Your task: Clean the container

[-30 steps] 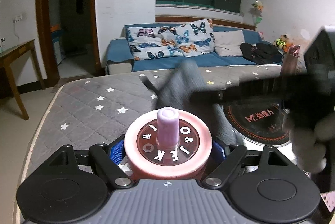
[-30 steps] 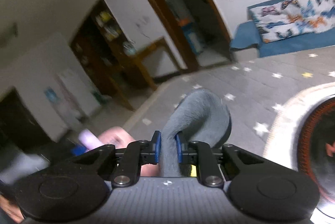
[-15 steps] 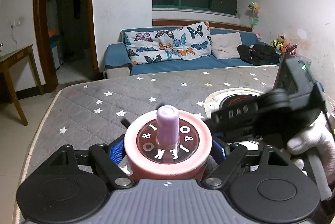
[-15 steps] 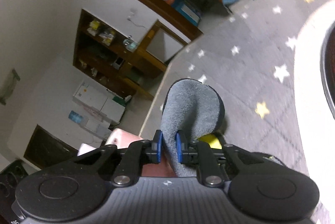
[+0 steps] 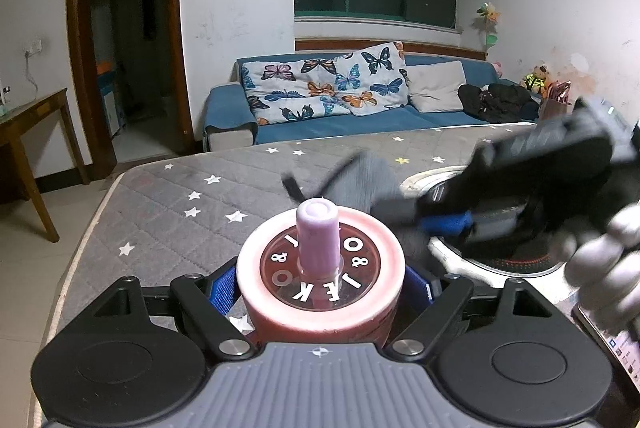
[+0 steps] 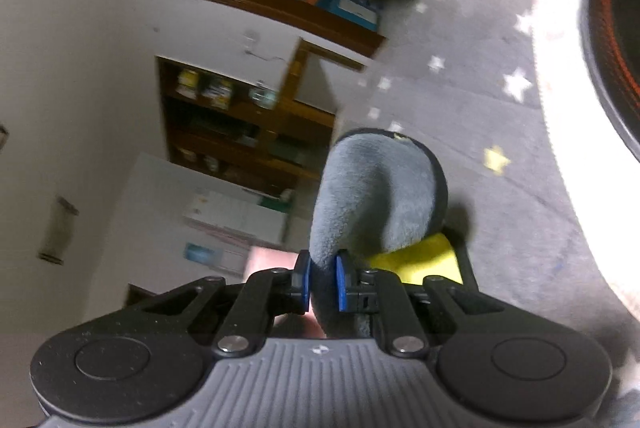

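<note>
My left gripper (image 5: 320, 284) is shut on a pink round container (image 5: 320, 292) with a dark lettered lid and a lilac spout, held upright. My right gripper (image 6: 322, 282) is shut on a grey cloth (image 6: 376, 196) with a yellow side. In the left wrist view the right gripper (image 5: 400, 206) comes in blurred from the right, with the cloth (image 5: 360, 180) just behind and right of the container's rim. A pink blur of the container (image 6: 272, 258) shows just left of the right gripper's fingers. Whether cloth and container touch I cannot tell.
A grey quilted surface with stars (image 5: 180, 204) lies underneath. A round white appliance with a dark top (image 5: 500, 252) sits at the right, also in the right wrist view (image 6: 568, 108). A blue sofa (image 5: 340, 120), wooden table (image 5: 28, 120) and shelves (image 6: 224, 132) stand further off.
The right gripper with the cloth has swung back and forth beside the container: behind it, then low at its right, now behind its right rim. The container has stayed in my left gripper.
</note>
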Action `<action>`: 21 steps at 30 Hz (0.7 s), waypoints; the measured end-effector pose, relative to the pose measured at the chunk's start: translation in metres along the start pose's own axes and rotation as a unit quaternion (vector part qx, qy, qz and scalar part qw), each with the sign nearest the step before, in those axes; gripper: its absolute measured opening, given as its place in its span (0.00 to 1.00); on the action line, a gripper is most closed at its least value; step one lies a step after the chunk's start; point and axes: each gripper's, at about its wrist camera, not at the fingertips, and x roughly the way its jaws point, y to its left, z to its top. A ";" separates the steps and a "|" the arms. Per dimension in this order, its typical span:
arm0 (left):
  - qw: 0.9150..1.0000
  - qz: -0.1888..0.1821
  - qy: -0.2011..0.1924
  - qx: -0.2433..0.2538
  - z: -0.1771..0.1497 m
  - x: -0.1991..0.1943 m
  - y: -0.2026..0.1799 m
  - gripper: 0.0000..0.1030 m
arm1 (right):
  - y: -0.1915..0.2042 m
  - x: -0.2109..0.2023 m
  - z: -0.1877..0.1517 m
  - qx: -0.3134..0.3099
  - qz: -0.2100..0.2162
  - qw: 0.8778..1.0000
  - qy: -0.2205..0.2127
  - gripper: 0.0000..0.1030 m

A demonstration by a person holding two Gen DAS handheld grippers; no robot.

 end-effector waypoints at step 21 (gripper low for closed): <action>1.000 0.023 -0.020 -0.004 -0.004 -0.009 -0.005 0.87 | -0.032 0.020 0.007 0.054 0.000 0.999 -0.006 0.13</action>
